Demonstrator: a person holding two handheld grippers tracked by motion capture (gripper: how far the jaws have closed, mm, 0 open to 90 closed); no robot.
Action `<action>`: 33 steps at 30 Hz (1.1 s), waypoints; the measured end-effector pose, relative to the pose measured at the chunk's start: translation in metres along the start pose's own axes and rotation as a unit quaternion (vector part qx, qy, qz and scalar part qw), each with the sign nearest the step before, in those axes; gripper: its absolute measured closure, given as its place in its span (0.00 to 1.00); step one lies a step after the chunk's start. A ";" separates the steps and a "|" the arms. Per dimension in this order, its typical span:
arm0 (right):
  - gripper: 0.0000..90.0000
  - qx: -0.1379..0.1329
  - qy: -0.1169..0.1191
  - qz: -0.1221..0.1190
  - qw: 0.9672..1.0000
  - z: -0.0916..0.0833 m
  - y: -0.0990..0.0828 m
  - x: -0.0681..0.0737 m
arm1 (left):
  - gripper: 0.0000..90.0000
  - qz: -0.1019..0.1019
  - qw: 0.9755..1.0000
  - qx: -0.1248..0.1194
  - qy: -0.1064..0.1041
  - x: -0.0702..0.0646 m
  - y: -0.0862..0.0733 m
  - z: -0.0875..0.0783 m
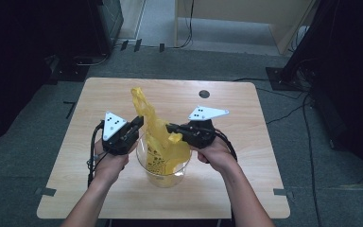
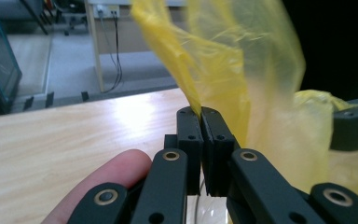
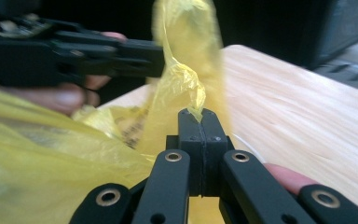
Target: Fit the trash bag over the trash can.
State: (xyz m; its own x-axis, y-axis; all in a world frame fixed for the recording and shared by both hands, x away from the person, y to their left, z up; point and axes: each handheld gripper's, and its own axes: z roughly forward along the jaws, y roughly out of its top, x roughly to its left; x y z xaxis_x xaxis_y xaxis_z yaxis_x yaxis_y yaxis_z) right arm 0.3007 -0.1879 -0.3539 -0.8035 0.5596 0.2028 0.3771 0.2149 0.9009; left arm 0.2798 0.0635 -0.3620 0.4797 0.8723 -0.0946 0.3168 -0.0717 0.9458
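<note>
Setup: a clear plastic container [image 1: 163, 165] stands on the wooden surface [image 1: 236, 142], near its front edge and roughly central. A thin yellow plastic bag [image 1: 163, 142] sits inside the container, printed side toward the person, with loose film rising well above the rim.

Left tongs [image 1: 137, 124]: positioned just left of the container, above its rim. In the left gripper view the left tongs [image 2: 200, 112] are pressed together with a fold of the yellow bag [image 2: 242, 70] pinched at the tips; the film fans upward and to the right from the pinch. A fingertip of the person's hand [image 2: 107, 182] shows beside the linkage.

Right tongs [image 1: 171, 127]: positioned just right of the container, above its rim, pointing toward the left tongs. In the right gripper view the right tongs [image 3: 199, 113] are together, clamped on a crumpled twist of the bag [image 3: 186, 79] that stands up from the tips. The other gripper lies across the top left of that view, beyond the bag.

Bag state: the tallest strip of film stands up between the two tongs and leans away from the person, above the container. The lower part of the bag fills the container. The two grip points are near each other, on opposite sides of the bag's mouth.

Hands: both forearms enter from the near edge of the surface, either side of the container.
</note>
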 end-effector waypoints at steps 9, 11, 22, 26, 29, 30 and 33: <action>1.00 -0.034 -0.073 0.031 0.996 -0.011 -0.020 -0.014 | 0.90 -0.049 0.998 0.020 -0.020 0.018 -0.009 0.001; 1.00 -0.043 -0.080 0.039 0.995 -0.012 -0.023 -0.015 | 0.77 -0.056 0.998 0.017 -0.036 0.018 -0.009 -0.001; 1.00 -0.085 -0.134 0.000 0.987 -0.013 -0.025 0.002 | 0.47 -0.151 0.988 0.021 -0.036 0.026 -0.009 -0.010; 1.00 -0.095 -0.136 -0.019 0.986 -0.014 -0.028 0.009 | 0.51 -0.184 0.982 0.017 -0.050 0.027 -0.006 -0.015; 1.00 -0.092 -0.137 -0.023 0.986 -0.011 -0.030 0.012 | 0.51 -0.173 0.984 0.017 -0.046 0.021 -0.004 -0.016; 1.00 -0.091 -0.141 -0.024 0.985 -0.010 -0.031 0.012 | 0.50 -0.173 0.984 0.015 -0.044 0.019 -0.004 -0.016; 1.00 -0.090 -0.142 -0.023 0.985 -0.008 -0.031 0.014 | 0.48 -0.179 0.983 0.013 -0.038 0.016 -0.003 -0.016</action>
State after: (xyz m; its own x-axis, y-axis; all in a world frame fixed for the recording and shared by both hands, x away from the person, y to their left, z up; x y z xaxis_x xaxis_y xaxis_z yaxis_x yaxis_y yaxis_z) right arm 0.2742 -0.1931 -0.3765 -0.6465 0.7598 0.0683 0.2349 0.1131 0.9654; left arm 0.2739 0.0855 -0.3610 0.3927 0.8059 -0.4430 0.4969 0.2194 0.8396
